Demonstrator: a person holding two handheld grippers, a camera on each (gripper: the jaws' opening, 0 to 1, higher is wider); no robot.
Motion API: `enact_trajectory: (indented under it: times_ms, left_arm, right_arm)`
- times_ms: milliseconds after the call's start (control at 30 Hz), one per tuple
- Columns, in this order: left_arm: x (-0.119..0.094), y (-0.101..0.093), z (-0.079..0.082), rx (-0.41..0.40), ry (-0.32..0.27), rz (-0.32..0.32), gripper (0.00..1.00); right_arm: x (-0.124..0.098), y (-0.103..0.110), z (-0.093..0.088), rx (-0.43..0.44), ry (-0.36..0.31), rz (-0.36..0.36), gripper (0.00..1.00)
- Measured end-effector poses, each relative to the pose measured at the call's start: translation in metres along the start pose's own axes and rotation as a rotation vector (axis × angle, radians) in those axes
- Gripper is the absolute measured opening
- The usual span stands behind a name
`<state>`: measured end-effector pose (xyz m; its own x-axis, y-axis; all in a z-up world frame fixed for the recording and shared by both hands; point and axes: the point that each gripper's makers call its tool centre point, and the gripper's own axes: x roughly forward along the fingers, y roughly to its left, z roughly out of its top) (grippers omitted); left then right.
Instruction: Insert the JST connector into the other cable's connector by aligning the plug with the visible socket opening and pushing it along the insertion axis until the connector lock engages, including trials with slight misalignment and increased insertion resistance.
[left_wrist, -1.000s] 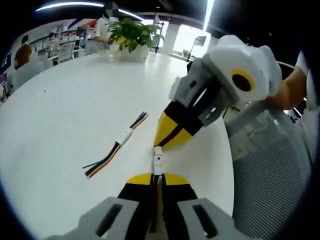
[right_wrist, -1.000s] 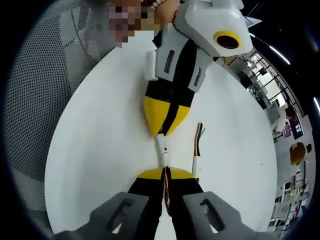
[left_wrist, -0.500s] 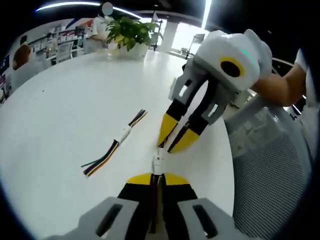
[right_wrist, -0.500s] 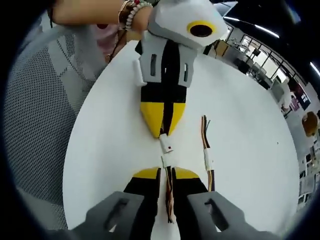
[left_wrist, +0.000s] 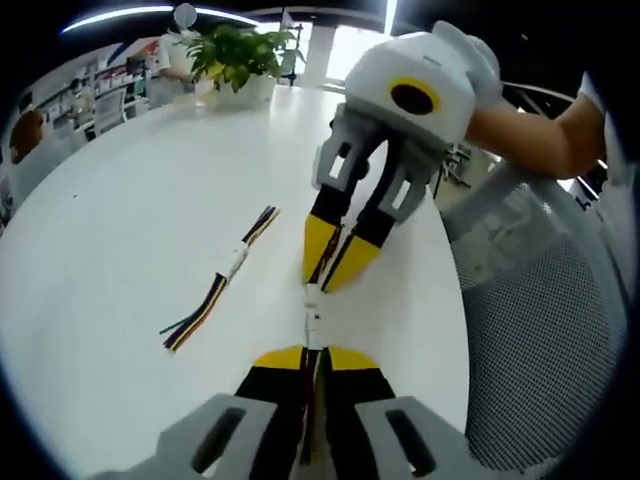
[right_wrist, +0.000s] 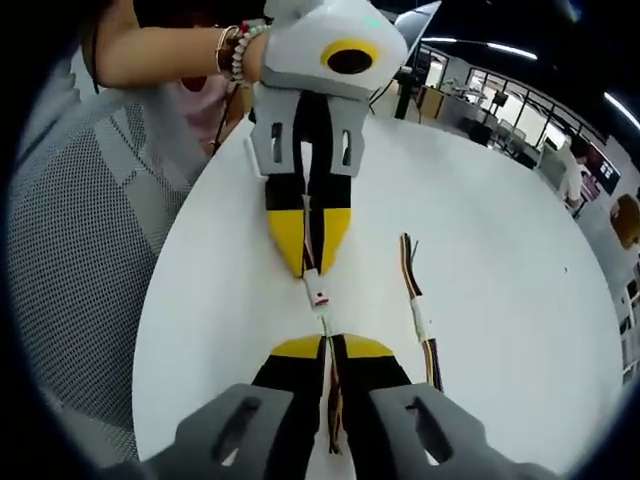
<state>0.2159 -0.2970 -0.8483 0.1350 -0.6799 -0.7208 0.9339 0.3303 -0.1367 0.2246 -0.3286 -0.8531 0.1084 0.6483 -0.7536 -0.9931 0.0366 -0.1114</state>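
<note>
Yellow-tipped left gripper (right_wrist: 308, 262) and right gripper (left_wrist: 332, 268) nose-to-nose (connector (right_wrist: 318, 292) between).

Left gripper (right_wrist: 312, 268): white rounded housing, yellow ring around a black disc on top; grey slotted plates below; black jaws ending in yellow tapered tips. Same build seen on the right gripper (left_wrist: 330, 270): white shell, yellow-ringed black disc, grey plates with slots, black-and-yellow jaws. From each camera's own side, the jaws rose as black bars with yellow curved caps, flanked by grey moulded brackets with oblong slots. The person wore a beaded bracelet (right_wrist: 234, 55) at the wrist and a pale short sleeve (left_wrist: 600, 110) on the other arm.
</note>
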Motion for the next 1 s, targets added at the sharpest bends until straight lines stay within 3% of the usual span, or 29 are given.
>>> enact_trajectory:
  times_ms: [133,233,367,500,700,1000]
  left_arm:
    - [-0.006,0.003,-0.003,0.023,0.026,0.02,0.0]
    - [-0.01,0.006,-0.015,0.074,0.102,0.046,0.0]
    - [-0.009,0.003,-0.011,0.06,0.079,0.032,0.0]
    - [-0.013,0.002,-0.004,0.092,0.065,0.037,0.0]
    - [-0.013,0.001,-0.003,0.13,0.075,0.035,0.0]
    - [-0.01,0.001,-0.003,0.125,0.082,0.027,0.0]
  right_arm:
    - [-0.004,-0.002,0.008,0.011,-0.02,-0.009,0.02]
    - [-0.006,-0.001,0.017,-0.019,-0.028,-0.021,0.01]
    - [-0.002,0.006,0.025,-0.055,-0.027,-0.01,0.01]
    - [0.003,0.01,0.019,-0.076,0.014,0.001,0.01]
    - [0.001,0.007,0.02,-0.067,0.011,-0.007,0.01]
    - [0.002,0.009,0.02,-0.082,0.023,-0.001,0.01]
